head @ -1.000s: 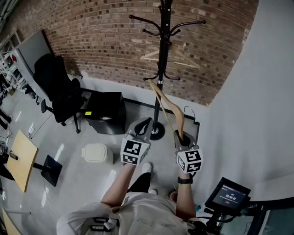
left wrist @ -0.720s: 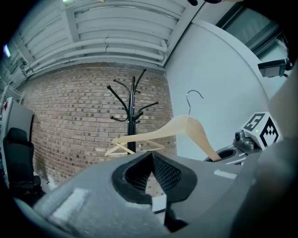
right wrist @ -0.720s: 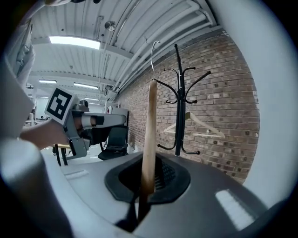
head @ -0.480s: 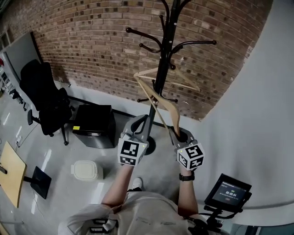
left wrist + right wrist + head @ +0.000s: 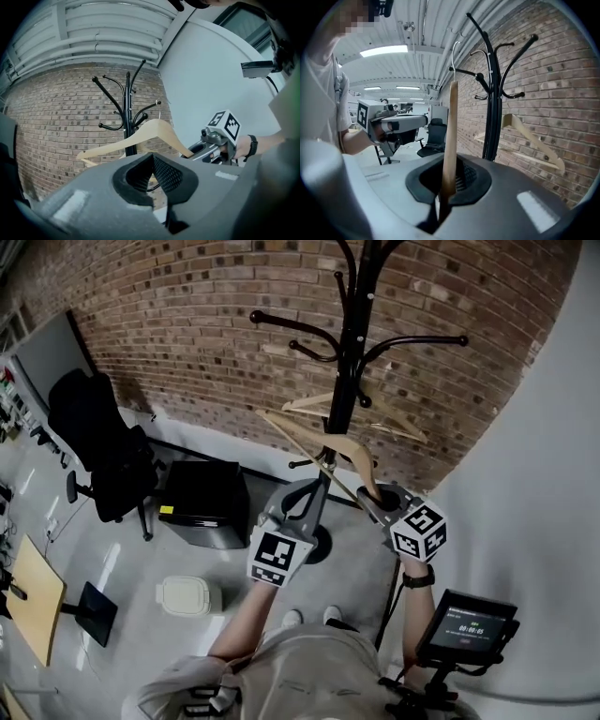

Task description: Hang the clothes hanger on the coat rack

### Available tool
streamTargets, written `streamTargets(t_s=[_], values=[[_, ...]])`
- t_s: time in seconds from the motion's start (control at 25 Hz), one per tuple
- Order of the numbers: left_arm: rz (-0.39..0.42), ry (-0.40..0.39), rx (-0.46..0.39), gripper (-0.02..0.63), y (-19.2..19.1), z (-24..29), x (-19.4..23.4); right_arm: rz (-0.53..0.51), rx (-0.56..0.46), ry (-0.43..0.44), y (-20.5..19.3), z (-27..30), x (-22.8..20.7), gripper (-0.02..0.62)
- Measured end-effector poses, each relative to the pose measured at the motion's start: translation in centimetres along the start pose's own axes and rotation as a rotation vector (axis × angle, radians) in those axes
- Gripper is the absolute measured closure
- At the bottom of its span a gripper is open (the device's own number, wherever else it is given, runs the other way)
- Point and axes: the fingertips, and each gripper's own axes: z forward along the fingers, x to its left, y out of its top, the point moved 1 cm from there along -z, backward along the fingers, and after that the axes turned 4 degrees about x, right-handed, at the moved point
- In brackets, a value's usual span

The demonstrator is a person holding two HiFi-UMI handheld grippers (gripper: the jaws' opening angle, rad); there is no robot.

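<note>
A black coat rack (image 5: 352, 362) stands before the brick wall, with one wooden hanger (image 5: 389, 423) hung on its lower hooks. My right gripper (image 5: 375, 495) is shut on one end of a second wooden hanger (image 5: 314, 442), which slants up and left in front of the pole. In the right gripper view this hanger (image 5: 452, 131) rises edge-on from my right gripper (image 5: 449, 183), its metal hook (image 5: 453, 51) close to the rack's arms (image 5: 494, 117). My left gripper (image 5: 305, 498) is beside it, shut and holding nothing (image 5: 152, 171); the held hanger (image 5: 140, 136) shows ahead of it.
A black office chair (image 5: 103, 446) and a black cabinet (image 5: 202, 502) stand left of the rack. A white lidded container (image 5: 187, 594) sits on the floor, with a wooden table (image 5: 37, 601) further left. A screen on a stand (image 5: 466, 629) is at the lower right by the white wall.
Both grippers moved up and toward the coat rack. The held hanger's free end now reaches the pole just below the hung hanger, and it lies flatter than before.
</note>
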Motion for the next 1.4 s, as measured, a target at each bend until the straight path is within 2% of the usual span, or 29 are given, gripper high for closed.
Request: streamTargets(t_s=[0.12, 0.24, 0.48, 0.68, 0.8, 1.04, 1.16, 1.28, 1.36, 1.4], values=[[-0.012, -0.003, -0.009, 0.604, 0.7, 2.5, 0.3, -0.048, 0.084, 0.087, -0.1, 1.0, -3.4, 0.591], [-0.017, 0.026, -0.015, 0.604, 0.7, 4.3, 1.2, -0.102, 0.124, 0.164, 0.2, 2.4, -5.8, 0.591], [-0.016, 0.053, 0.009, 0.604, 0.1, 3.2, 0.6, -0.070, 0.138, 0.320, 1.2, 1.9, -5.3, 0.591], [-0.002, 0.079, 0.031, 0.604, -0.3, 3.2, 0.6, -0.077, 0.207, 0.483, 0.4, 2.4, -5.6, 0.591], [-0.003, 0.091, 0.038, 0.604, -0.5, 2.9, 0.8, -0.075, 0.239, 0.550, -0.6, 2.7, -5.4, 0.591], [-0.026, 0.094, 0.035, 0.604, -0.7, 2.5, 0.9, -0.053, 0.204, 0.590, -1.6, 3.3, -5.7, 0.591], [-0.031, 0.091, 0.026, 0.604, -0.3, 2.3, 0.9, -0.080, 0.176, 0.572, -1.5, 3.9, -6.2, 0.586], [-0.048, 0.085, 0.025, 0.604, -0.2, 1.9, 0.7, -0.066, 0.167, 0.547, -1.7, 4.6, -6.7, 0.586], [-0.059, 0.080, 0.026, 0.604, -0.2, 1.7, 0.6, -0.068, 0.178, 0.524, -2.2, 5.1, -7.0, 0.543], [-0.056, 0.086, 0.024, 0.604, -0.2, 1.6, 0.7, -0.076, 0.185, 0.506, -2.5, 5.4, -7.2, 0.483]])
